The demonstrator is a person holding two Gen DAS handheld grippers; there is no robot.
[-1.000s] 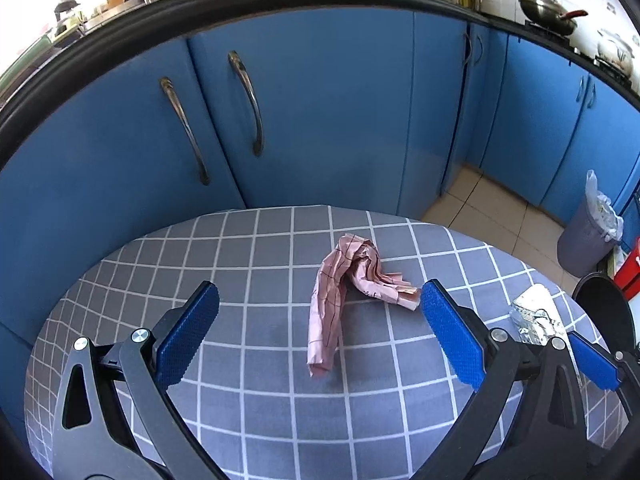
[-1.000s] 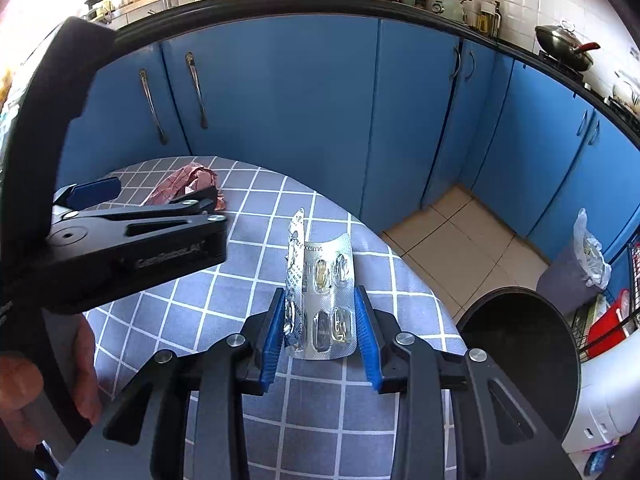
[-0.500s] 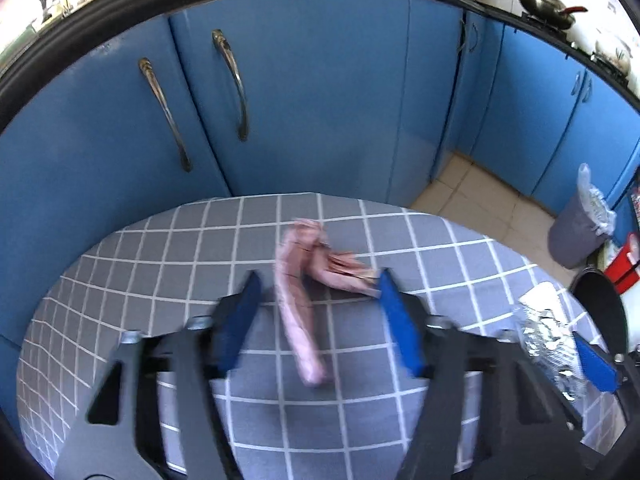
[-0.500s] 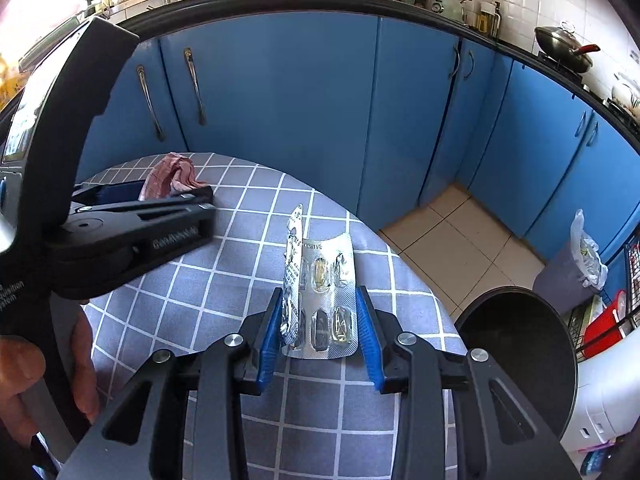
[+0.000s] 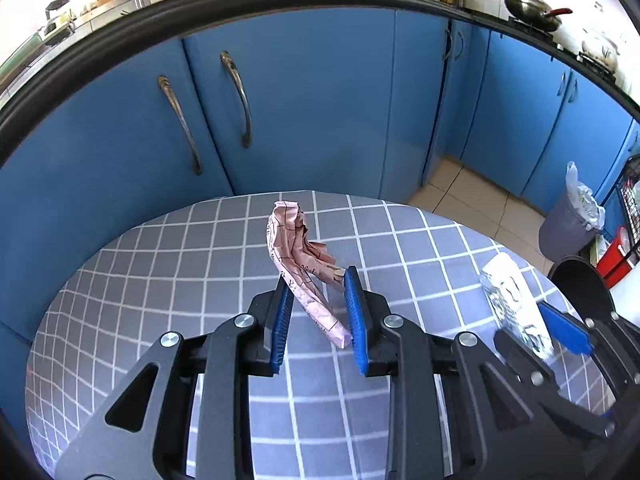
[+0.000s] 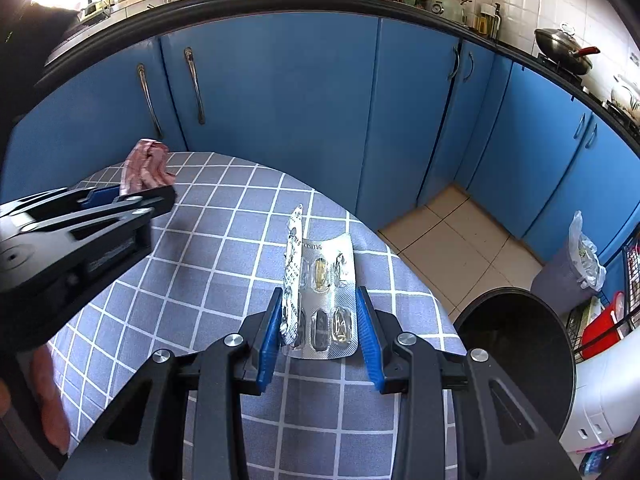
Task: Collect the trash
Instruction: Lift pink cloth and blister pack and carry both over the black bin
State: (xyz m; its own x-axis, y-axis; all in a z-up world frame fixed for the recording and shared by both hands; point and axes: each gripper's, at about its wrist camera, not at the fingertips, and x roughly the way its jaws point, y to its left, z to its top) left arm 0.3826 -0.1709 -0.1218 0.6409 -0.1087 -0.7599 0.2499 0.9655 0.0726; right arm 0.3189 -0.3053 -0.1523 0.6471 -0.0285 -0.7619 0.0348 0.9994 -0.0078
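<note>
A crumpled pink paper wrapper (image 5: 294, 240) stands up between the blue pads of my left gripper (image 5: 318, 280), which is shut on its lower end; its top leans away over the grey checked tablecloth (image 5: 160, 280). In the right wrist view the same wrapper (image 6: 146, 160) sticks out beyond the left gripper (image 6: 132, 200) at the left. My right gripper (image 6: 319, 296) is shut on a silver blister pack (image 6: 324, 280) held upright above the cloth. The left wrist view shows that pack (image 5: 512, 300) at the right.
A round black bin (image 6: 516, 352) stands open on the floor just past the table's right edge. A grey bin lined with a plastic bag (image 6: 568, 264) sits further off by the blue cabinets (image 6: 280, 100). A hand (image 6: 48, 392) shows at the lower left.
My left gripper went from wide open around the pink wrapper to shut on it, and the wrapper now stands raised between the pads. The right gripper kept still with the blister pack.
</note>
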